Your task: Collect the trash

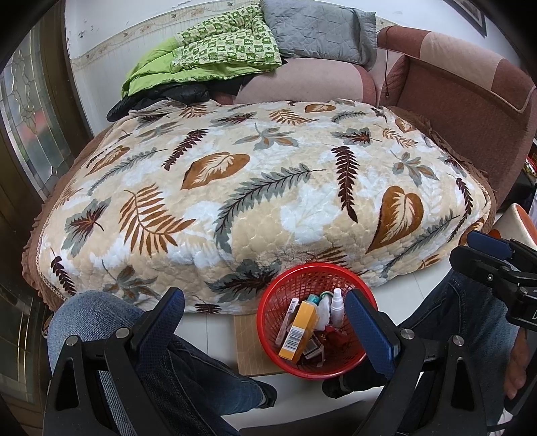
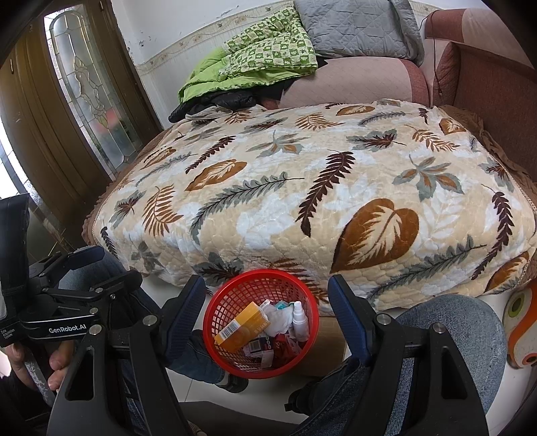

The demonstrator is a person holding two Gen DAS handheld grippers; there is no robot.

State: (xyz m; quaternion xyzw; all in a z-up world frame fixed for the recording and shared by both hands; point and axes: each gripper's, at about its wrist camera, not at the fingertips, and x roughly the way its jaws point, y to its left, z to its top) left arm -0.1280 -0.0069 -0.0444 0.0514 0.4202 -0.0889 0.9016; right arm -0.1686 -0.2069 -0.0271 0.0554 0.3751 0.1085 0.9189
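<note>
1 red basket (image 1: 285,302), 2 gaping tongs (image 1: 265,312)

Both wrist cams looked forward and down from above the seated person's knees, toward the leaf-print cover (image 1: 255,187) on the sofa. Left cam sat left of the right one; the right gripper (image 1: 496,258) showed at its right edge, and the left gripper (image 2: 77,278) at the right cam's left edge. Each cam's own fingers framed the red basket (image 1: 295,285) on the floor, close below. Shared: basket, cover, green quilt (image 2: 268,53), grey cushion (image 2: 355,26), glass door (image 2: 94,87).
</note>
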